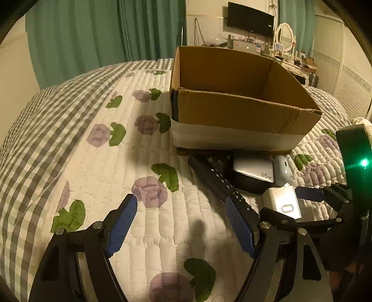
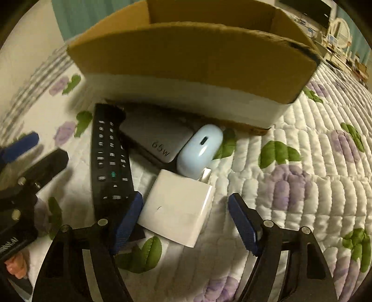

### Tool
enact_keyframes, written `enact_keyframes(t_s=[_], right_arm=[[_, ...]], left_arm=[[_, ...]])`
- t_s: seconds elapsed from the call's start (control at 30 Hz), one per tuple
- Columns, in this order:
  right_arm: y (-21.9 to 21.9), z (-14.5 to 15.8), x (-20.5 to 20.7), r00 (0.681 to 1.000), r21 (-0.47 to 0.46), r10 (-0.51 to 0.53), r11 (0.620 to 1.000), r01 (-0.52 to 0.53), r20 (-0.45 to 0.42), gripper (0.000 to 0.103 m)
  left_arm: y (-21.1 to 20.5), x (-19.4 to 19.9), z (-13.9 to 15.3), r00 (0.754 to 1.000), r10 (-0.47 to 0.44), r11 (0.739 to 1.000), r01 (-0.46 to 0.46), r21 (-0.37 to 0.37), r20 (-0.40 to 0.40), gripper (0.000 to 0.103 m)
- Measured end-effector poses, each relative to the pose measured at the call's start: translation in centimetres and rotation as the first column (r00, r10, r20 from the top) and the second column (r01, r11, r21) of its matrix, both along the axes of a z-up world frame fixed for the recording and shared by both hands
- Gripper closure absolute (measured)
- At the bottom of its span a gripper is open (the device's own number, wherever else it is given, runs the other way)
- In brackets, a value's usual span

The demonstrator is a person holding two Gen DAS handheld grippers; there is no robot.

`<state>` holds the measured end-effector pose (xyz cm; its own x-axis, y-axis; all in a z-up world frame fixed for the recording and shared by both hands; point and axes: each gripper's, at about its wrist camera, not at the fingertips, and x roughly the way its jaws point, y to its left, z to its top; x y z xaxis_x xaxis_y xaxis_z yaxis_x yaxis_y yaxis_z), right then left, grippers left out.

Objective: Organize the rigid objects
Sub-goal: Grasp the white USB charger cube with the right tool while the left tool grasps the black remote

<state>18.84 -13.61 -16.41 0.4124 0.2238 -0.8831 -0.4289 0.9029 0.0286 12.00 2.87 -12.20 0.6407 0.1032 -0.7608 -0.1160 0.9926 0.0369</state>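
An open cardboard box (image 1: 232, 111) stands on the quilted bed; it also shows in the right wrist view (image 2: 186, 53). In front of it lie a black remote (image 2: 110, 158), a grey 65W charger (image 2: 158, 139), a pale blue earbud case (image 2: 200, 148) and a white plug adapter (image 2: 176, 206). My right gripper (image 2: 184, 204) is open, its fingers either side of the white adapter, touching neither side clearly. My left gripper (image 1: 181, 209) is open and empty over the quilt, left of the remote (image 1: 218, 181). The right gripper (image 1: 309, 195) shows around the adapter (image 1: 282, 202).
The floral quilt (image 1: 104, 162) covers the bed, with a checked border on the left. Green curtains (image 1: 93, 34), a wall TV (image 1: 250, 19) and a cluttered dresser (image 1: 290, 55) stand behind. The left gripper shows at the left edge (image 2: 21, 148).
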Motion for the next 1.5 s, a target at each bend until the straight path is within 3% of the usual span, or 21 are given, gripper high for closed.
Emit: enact_keyframes(t_s=[0.03,0.3,0.47,0.63,0.77,0.83,0.97,1.03,1.2,1.4,1.5], right_arm=[[0.1,0.0,-0.1,1.000,0.014,0.014,1.000,-0.014,-0.003,0.041],[-2.3,3.1,-1.1,0.996,0.055,-0.034,0.998,0.029,0.088,0.051],[-4.6,4.6,-1.2,0.989,0.083,-0.093,0.993,0.084,0.111,0.052],[-6.0,5.1,-1.1,0.987,0.119,-0.115,0.988,0.102,0.109,0.052],[-6.2,5.3,-0.7,0.988,0.129,-0.113,0.987,0.099,0.102,0.052],[-6.1,5.3,-0.8,0.989,0.124,-0.108,0.988,0.095,0.099,0.052],[-5.7,5.2,-0.8,0.990,0.114,-0.098,0.990,0.087,0.102,0.053],[-5.6,5.2,-0.8,0.990,0.114,-0.098,0.990,0.086,0.105,0.053],[-5.4,5.3,-1.1,0.988,0.114,-0.098,0.990,0.085,0.116,0.053],[-5.2,6.2,-1.8,0.985,0.123,-0.086,0.990,0.068,0.149,0.053],[-5.1,6.8,-2.1,0.984,0.125,-0.071,0.991,0.051,0.161,0.053]], left_arm=[[-0.1,0.1,-0.1,1.000,0.002,1.000,-0.002,0.005,-0.009,0.023],[-1.6,0.3,0.4,0.999,-0.016,1.000,0.016,0.009,-0.037,0.023],[-3.5,1.4,-0.1,0.996,-0.029,0.999,0.031,0.012,-0.088,0.023],[-4.6,3.3,-2.2,0.991,-0.013,0.999,0.009,-0.032,-0.131,0.023],[-4.9,4.3,-2.8,0.991,-0.020,0.999,0.013,-0.052,-0.130,0.025],[-5.1,4.8,-2.7,0.991,-0.047,0.998,0.041,-0.049,-0.129,0.033],[-5.2,5.6,-2.7,0.988,-0.043,0.999,0.041,-0.020,-0.145,0.058],[-4.8,5.7,-2.4,0.989,-0.042,0.999,0.037,-0.040,-0.145,0.061],[-4.0,5.0,-1.1,0.991,-0.045,0.997,0.037,-0.066,-0.128,0.078],[-2.8,2.6,1.2,0.995,-0.047,0.995,0.039,-0.093,-0.088,0.083],[-2.6,1.6,2.5,0.996,-0.055,0.997,0.050,-0.065,-0.072,0.083]])
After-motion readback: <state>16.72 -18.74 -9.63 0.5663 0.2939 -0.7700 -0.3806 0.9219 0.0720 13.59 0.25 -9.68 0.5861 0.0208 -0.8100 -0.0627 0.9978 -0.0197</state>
